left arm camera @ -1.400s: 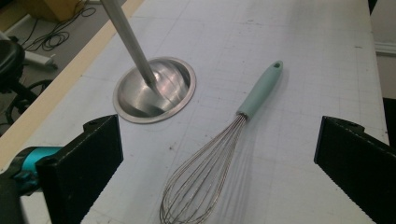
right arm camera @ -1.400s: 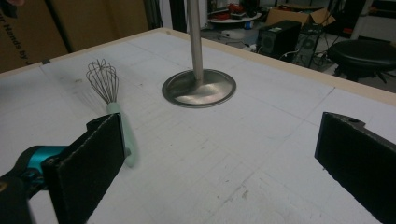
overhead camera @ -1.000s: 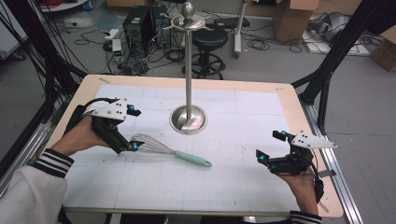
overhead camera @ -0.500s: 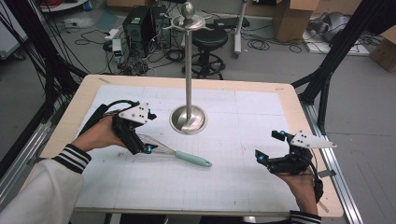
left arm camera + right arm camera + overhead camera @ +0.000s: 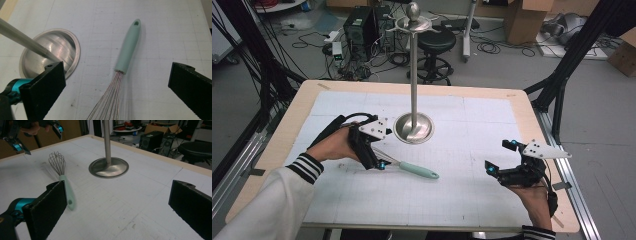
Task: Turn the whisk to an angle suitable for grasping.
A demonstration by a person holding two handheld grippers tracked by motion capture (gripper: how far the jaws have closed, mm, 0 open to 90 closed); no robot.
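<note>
Whisk [image 5: 408,167] lies flat on white gridded table mat [image 5: 472,190], mint handle pointing right, wire loops toward left gripper [image 5: 379,162]. Left gripper poised low over wire end, jaws wide apart, straddling loops without contact; left gripper view shows wires [image 5: 110,105] centred between both pads, handle [image 5: 128,47] running away. Steel stand [image 5: 413,127] just behind whisk, round base near wire end, pole upright. Right gripper [image 5: 504,160] well apart at right table edge, jaws wide, holding nothing, aimed toward stand base [image 5: 109,167].
</note>
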